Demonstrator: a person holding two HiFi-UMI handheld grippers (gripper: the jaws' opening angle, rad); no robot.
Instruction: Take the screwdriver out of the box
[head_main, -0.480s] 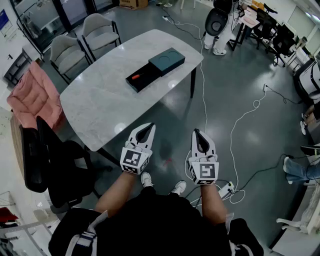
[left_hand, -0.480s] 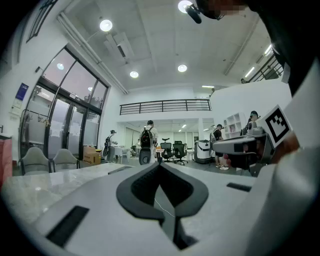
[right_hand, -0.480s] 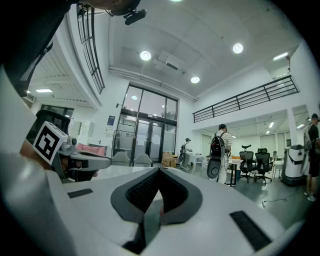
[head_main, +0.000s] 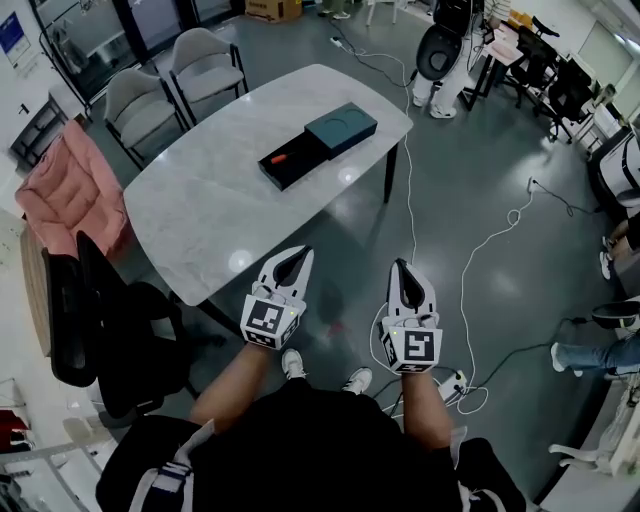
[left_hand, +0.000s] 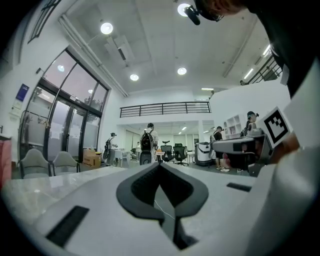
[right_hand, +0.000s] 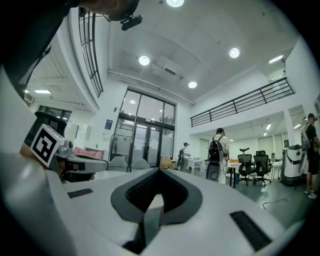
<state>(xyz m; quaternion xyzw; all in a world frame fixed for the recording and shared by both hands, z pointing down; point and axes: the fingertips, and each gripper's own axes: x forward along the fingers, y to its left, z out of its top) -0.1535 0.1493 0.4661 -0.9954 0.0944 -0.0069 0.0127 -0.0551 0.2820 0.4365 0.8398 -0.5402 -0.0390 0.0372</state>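
An open-plan office: black swivel chairs (right_hand: 260, 167) far off, tall glass-paned doors (right_hand: 145, 137), a black-railed mezzanine (left_hand: 165, 107) (people with backpacks (left_hand: 148, 142) stand about), white cables (head_main: 462, 300) trailing over the polished grey floor (head_main: 480, 150).

The left gripper (head_main: 300, 252) and the right gripper (head_main: 401, 264) sit side by side, apart, both off the table (head_main: 190, 215). The table lies ahead and to the left of the left gripper. The box (head_main: 341, 128) rests on its far end. The screwdriver (head_main: 278, 157) lies in the box's tray (head_main: 300, 166), on the side nearer the grippers. Two chairs (head_main: 135, 100) stand beyond the table. A cable (head_main: 470, 260) runs over the floor to the right of the right gripper.
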